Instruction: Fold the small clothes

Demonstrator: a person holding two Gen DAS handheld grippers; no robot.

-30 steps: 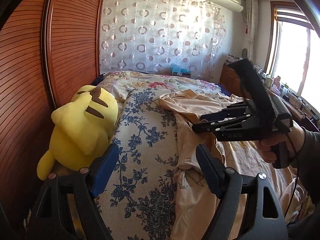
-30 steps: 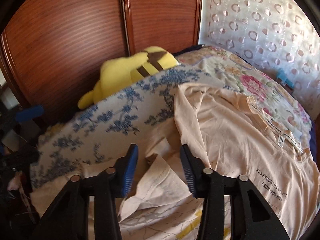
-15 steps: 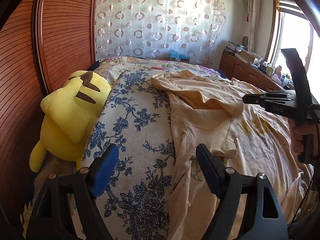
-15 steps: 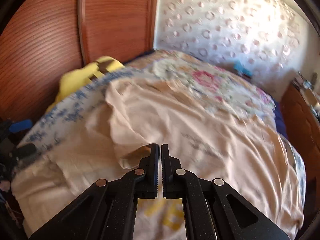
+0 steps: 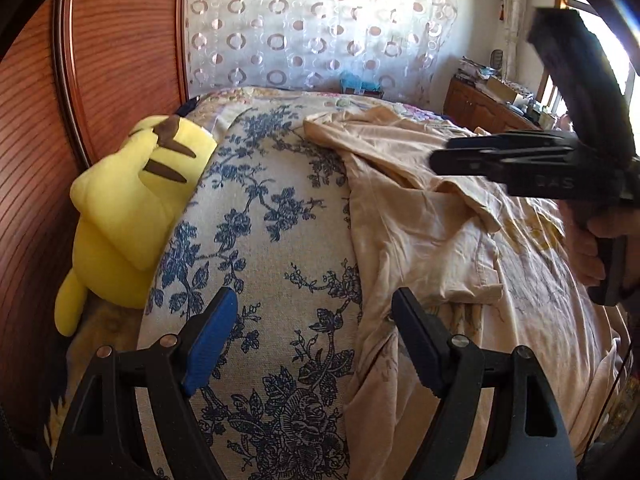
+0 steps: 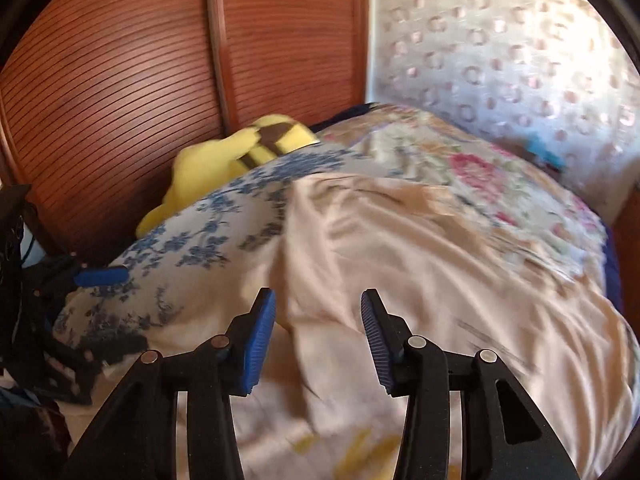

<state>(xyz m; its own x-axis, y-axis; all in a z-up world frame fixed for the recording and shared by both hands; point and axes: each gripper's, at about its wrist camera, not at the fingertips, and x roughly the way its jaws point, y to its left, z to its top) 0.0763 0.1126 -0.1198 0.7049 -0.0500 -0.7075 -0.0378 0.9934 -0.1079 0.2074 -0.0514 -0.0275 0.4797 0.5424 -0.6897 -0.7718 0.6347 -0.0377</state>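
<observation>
A: Where is the garment?

B: The peach T-shirt (image 5: 424, 236) lies spread and rumpled across the bed (image 5: 280, 216), on the side away from the wardrobe. One short sleeve (image 5: 472, 200) is folded over onto the body, and a faint yellow print shows on the cloth nearer the person's hand (image 5: 600, 240).

A: And the claws?

B: The left claw (image 5: 312, 336) stands wide apart with nothing between its pads; it hangs over the blue-flowered cover, its right-hand finger just at the shirt's edge. The right claw (image 6: 318, 332) has just been opening; its blue pads are apart and no cloth is pinched between them, though the shirt lies below the gap. In the left wrist view the same right claw is seen side-on above the shirt, held by the hand.

A: Is it touching the fabric?

B: I cannot tell; the right wrist view is smeared with motion blur.

A: What surrounds the shirt?

B: The blue-flowered cover (image 5: 256, 208) lies beside it, and a pink-flowered quilt (image 6: 480, 168) further up the bed. A yellow plush toy (image 5: 132, 208) leans between the bed and the reddish wooden wardrobe (image 5: 120, 52). A curtain with ring patterns (image 5: 320, 28) hangs behind the bed, and a wooden cabinet (image 5: 476, 108) stands by the window.
</observation>
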